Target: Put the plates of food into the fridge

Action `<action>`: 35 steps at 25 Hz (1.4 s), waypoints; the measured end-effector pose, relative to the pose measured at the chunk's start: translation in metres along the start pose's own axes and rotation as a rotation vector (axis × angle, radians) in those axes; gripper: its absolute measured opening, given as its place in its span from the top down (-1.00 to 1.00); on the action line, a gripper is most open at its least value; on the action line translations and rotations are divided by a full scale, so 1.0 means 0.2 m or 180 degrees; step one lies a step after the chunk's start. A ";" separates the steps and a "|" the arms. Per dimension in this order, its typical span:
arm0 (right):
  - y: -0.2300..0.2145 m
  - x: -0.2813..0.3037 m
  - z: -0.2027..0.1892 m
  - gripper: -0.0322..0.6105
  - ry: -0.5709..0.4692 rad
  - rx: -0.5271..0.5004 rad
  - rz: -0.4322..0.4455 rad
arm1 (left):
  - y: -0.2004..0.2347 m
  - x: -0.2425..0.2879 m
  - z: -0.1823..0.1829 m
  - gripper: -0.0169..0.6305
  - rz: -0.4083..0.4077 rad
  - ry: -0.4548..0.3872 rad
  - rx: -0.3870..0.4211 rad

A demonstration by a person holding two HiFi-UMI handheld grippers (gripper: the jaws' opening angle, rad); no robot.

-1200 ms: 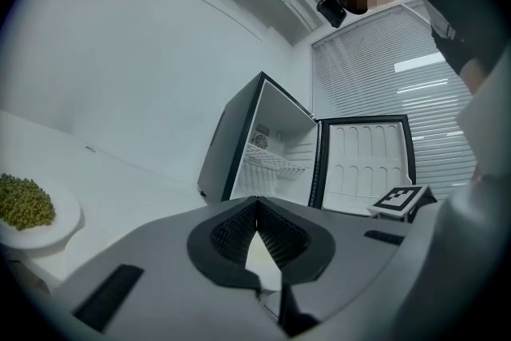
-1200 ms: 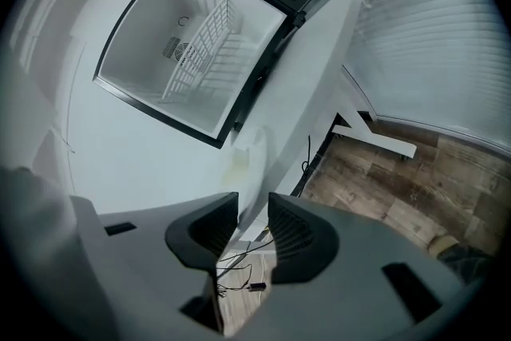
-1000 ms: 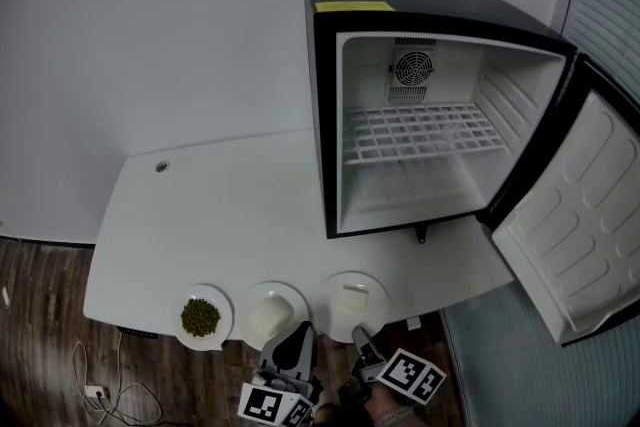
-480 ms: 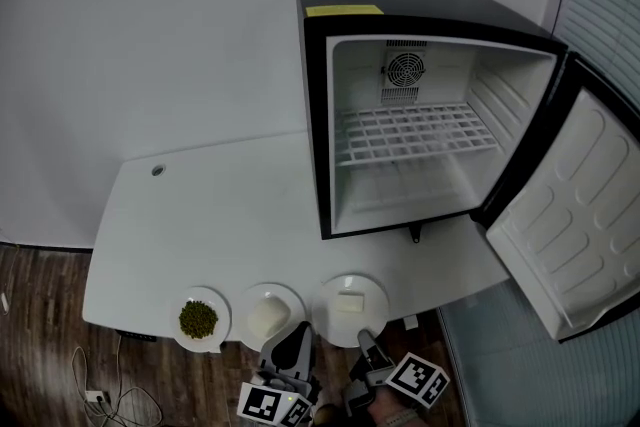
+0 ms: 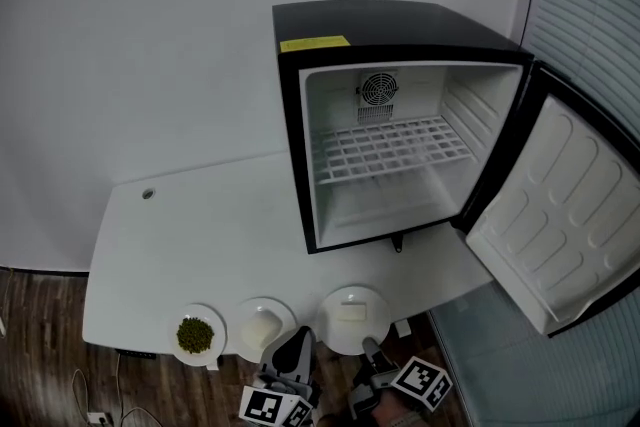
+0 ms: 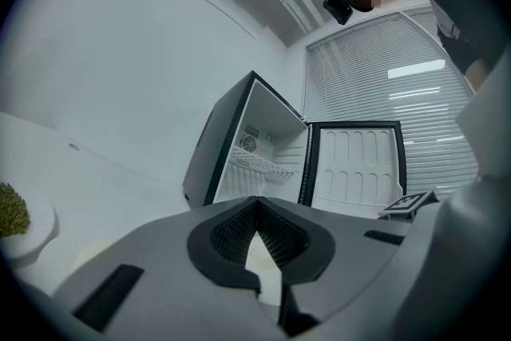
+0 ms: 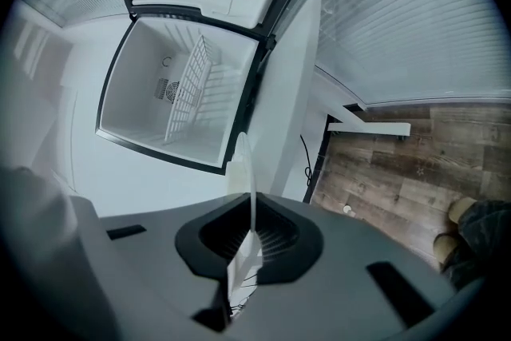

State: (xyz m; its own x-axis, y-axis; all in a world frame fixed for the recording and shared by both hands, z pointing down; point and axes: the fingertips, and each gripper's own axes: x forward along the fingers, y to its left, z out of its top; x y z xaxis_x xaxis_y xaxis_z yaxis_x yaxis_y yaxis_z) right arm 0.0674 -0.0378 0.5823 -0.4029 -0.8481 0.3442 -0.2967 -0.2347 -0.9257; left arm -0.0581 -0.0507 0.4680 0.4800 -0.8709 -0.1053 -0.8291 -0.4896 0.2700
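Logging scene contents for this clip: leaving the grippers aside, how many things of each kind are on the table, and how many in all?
Plates of food: 3 (plate with green food, plate with white food, plate with pale block)
Open fridge: 1
Total: 4

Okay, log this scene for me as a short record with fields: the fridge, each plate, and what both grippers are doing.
Fridge: on the table, door open, wire shelf bare.
Plates: three along the table's near edge, none in the fridge.
Left plate: green food.
Middle plate: pale food.
Right plate: small pale block.
Right gripper: rolled sideways, jaws just closed on the right plate's rim.
Left gripper: jaw tips together, nothing seen gripped, by the middle plate.
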 end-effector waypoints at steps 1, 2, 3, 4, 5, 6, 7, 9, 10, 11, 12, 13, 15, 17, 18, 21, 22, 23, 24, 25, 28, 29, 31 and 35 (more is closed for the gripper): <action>0.01 0.00 0.01 0.86 -0.0030 0.0012 -0.0003 | -0.01 0.02 0.01 0.92 -0.0026 0.0000 0.0005; 0.02 -0.01 0.03 0.86 -0.0058 0.0018 -0.0003 | -0.02 0.03 0.02 0.92 -0.0054 0.0000 0.0008; 0.04 -0.01 0.04 0.86 -0.0085 0.0021 -0.0001 | -0.03 0.05 0.03 0.92 -0.0086 -0.0002 0.0012; 0.06 -0.02 0.05 0.86 -0.0113 0.0027 0.0002 | -0.04 0.07 0.04 0.92 -0.0123 -0.0005 0.0019; 0.07 -0.02 0.06 0.86 -0.0145 0.0039 0.0005 | -0.05 0.09 0.05 0.92 -0.0162 -0.0009 0.0029; 0.09 -0.03 0.08 0.86 -0.0179 0.0057 0.0009 | -0.06 0.11 0.07 0.92 -0.0200 -0.0014 0.0039; 0.10 -0.03 0.09 0.86 -0.0213 0.0076 0.0014 | -0.06 0.13 0.08 0.92 -0.0228 -0.0012 0.0048; 0.12 -0.04 0.13 0.86 -0.0272 0.0107 0.0027 | -0.08 0.16 0.10 0.92 -0.0262 0.0004 0.0059; 0.14 -0.04 0.15 0.86 -0.0300 0.0121 0.0035 | -0.08 0.18 0.10 0.92 -0.0279 0.0003 0.0062; 0.15 -0.04 0.17 0.86 -0.0330 0.0135 0.0043 | -0.08 0.19 0.11 0.92 -0.0292 -0.0007 0.0063; 0.16 -0.03 0.19 0.86 -0.0362 0.0149 0.0053 | -0.06 0.21 0.12 0.92 -0.0292 -0.0022 0.0065; 0.18 -0.02 0.22 0.86 -0.0394 0.0161 0.0065 | -0.04 0.23 0.14 0.92 -0.0271 -0.0037 0.0071; 0.21 0.00 0.28 0.86 -0.0454 0.0175 0.0088 | 0.02 0.27 0.17 0.92 -0.0190 -0.0081 0.0095; 0.24 0.03 0.36 0.86 -0.0514 0.0180 0.0112 | 0.11 0.32 0.23 0.92 -0.0066 -0.0133 0.0133; 0.26 0.05 0.40 0.86 -0.0541 0.0181 0.0125 | 0.15 0.34 0.26 0.92 0.0008 -0.0157 0.0150; 0.30 0.11 0.51 0.86 -0.0604 0.0196 0.0148 | 0.26 0.43 0.32 0.92 0.0220 -0.0226 0.0159; 0.31 0.13 0.55 0.86 -0.0617 0.0206 0.0145 | 0.29 0.45 0.33 0.92 0.0281 -0.0245 0.0156; 0.32 0.16 0.58 0.86 -0.0627 0.0214 0.0138 | 0.33 0.48 0.34 0.92 0.0328 -0.0267 0.0163; 0.32 0.18 0.62 0.86 -0.0634 0.0219 0.0130 | 0.35 0.51 0.34 0.92 0.0363 -0.0288 0.0174; 0.33 0.21 0.65 0.86 -0.0644 0.0224 0.0121 | 0.38 0.54 0.34 0.92 0.0397 -0.0301 0.0183; 0.33 0.28 0.74 0.86 -0.0702 0.0281 0.0099 | 0.43 0.62 0.32 0.92 0.0482 -0.0285 0.0203; 0.33 0.30 0.77 0.86 -0.0725 0.0311 0.0093 | 0.45 0.64 0.31 0.92 0.0502 -0.0278 0.0210; 0.33 0.35 0.83 0.86 -0.0770 0.0374 0.0081 | 0.48 0.68 0.30 0.92 0.0550 -0.0270 0.0220; 0.33 0.44 0.96 0.86 -0.0921 0.0500 0.0056 | 0.52 0.74 0.29 0.92 0.0618 -0.0261 0.0237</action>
State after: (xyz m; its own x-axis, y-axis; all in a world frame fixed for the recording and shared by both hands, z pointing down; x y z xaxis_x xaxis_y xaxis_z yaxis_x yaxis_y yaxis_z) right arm 0.1784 -0.2187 0.5204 -0.1376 -0.9472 0.2898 -0.1456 -0.2700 -0.9518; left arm -0.0911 -0.2331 0.4245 0.2868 -0.9482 -0.1365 -0.9240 -0.3114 0.2218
